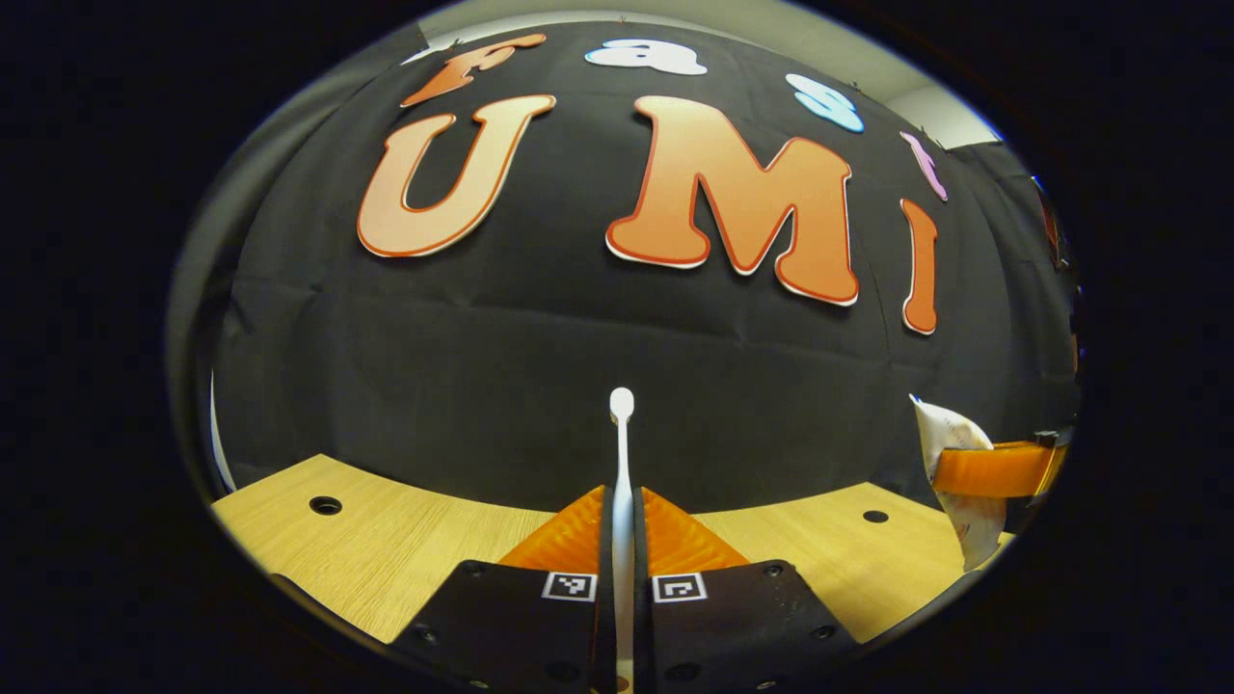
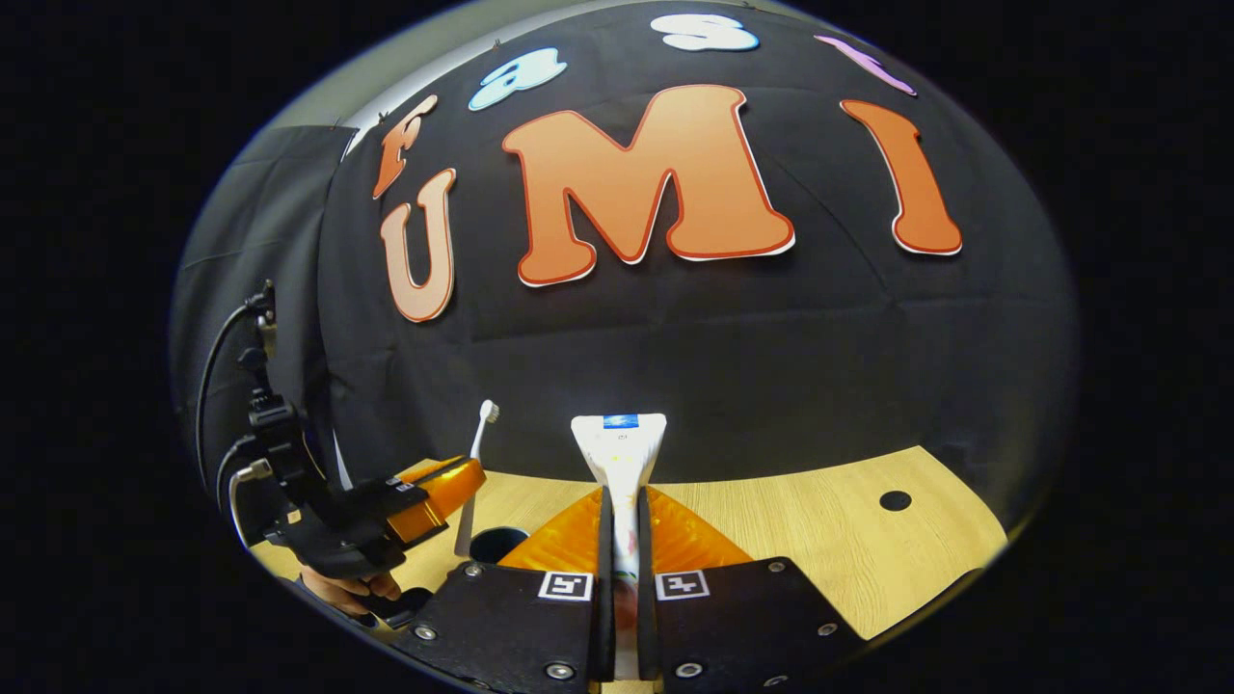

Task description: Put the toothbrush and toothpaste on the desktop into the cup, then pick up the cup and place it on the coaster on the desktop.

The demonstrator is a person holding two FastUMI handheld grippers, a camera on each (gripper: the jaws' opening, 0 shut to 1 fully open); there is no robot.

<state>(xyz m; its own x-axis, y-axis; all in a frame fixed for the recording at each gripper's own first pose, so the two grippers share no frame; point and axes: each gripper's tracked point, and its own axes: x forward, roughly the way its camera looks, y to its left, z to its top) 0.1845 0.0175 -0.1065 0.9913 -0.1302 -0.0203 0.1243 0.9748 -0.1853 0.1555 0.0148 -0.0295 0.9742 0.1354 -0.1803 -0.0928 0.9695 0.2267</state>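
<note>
Fingers of your left gripper (image 1: 623, 540) pinch the toothbrush (image 1: 622, 453) upright above the desk (image 1: 386, 549), while your right gripper (image 2: 623, 540) clamps the toothpaste (image 2: 619, 453) above it.

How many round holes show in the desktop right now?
3 at least. In the left gripper view, one hole at the far left of the desktop and one at the far right. In the right gripper view, one at the right. More may be hidden behind the claws.
</note>
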